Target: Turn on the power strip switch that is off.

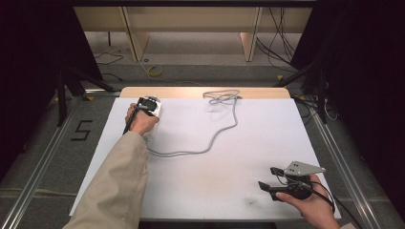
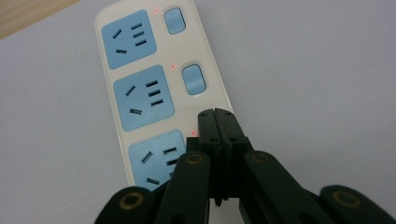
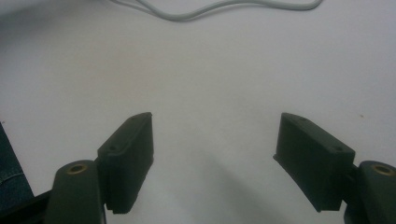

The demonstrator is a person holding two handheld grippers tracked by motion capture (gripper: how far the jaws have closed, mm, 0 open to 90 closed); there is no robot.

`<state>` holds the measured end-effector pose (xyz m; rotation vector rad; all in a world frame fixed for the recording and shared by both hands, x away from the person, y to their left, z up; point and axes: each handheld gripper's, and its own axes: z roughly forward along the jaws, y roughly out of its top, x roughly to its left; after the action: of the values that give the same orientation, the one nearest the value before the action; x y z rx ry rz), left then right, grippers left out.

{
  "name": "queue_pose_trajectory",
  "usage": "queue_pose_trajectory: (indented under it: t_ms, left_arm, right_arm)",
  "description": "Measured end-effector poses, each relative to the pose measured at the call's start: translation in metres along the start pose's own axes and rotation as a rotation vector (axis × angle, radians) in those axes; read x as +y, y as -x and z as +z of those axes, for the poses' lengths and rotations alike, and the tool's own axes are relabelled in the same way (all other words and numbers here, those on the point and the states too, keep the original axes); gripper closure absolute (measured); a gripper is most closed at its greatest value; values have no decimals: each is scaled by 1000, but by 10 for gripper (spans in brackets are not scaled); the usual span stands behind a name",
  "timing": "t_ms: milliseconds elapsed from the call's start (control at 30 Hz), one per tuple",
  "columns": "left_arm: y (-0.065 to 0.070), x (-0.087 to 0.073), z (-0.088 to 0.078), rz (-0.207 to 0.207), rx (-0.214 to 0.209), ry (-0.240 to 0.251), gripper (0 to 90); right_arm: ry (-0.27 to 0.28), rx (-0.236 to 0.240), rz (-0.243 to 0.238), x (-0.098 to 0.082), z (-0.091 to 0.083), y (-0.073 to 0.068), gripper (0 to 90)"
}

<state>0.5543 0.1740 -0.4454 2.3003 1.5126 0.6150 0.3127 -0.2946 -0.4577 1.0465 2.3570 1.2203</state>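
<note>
A white power strip (image 2: 205, 56) with blue sockets and blue rocker switches (image 2: 192, 78) lies on the white table cover, at the back left in the high view (image 1: 155, 109). A small red light glows beside each switch. My left gripper (image 2: 215, 114) is shut, its jaws pressed together with nothing between them. Its tips sit over the strip's right side beside the nearest socket (image 2: 156, 158) and hide what lies under them. In the high view the left gripper (image 1: 148, 104) is over the strip. My right gripper (image 1: 267, 177) rests open near the front right, with bare table between its jaws (image 3: 215, 135).
The strip's grey cable (image 1: 210, 140) runs across the table's middle to a loose coil (image 1: 222, 95) at the back edge, and it also crosses the top of the right gripper view (image 3: 210, 9). The white cover (image 1: 200, 191) ends at the wooden table edge (image 1: 191, 92) behind.
</note>
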Motion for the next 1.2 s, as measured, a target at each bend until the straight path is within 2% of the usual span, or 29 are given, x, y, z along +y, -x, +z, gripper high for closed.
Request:
queue_pose_trajectory:
  t_ms: [233,500,767,800,833,1067,1200]
  left_arm:
    - [-3,-2,-1,-16,-14,20,900]
    - [-3,-3,-2,-12,-26,23,899]
    - [-4,-2,-8,-28,-28,80,895]
    - [-4,-2,-8,-31,-27,85,889]
    - [-4,-2,-9,-29,-25,88,846]
    - [-6,-3,-15,-41,-18,121,817]
    - [-7,-3,-18,-39,-3,132,739]
  right_arm:
    - [2,0,-1,0,0,0,281]
    - [0,-1,0,0,0,0,281]
    - [1,-2,1,0,0,0,281]
    - [2,-2,0,0,0,0,281]
    - [1,-2,-1,0,0,0,281]
    - [1,-3,-1,0,0,0,281]
    - [1,-3,-2,0,0,0,281]
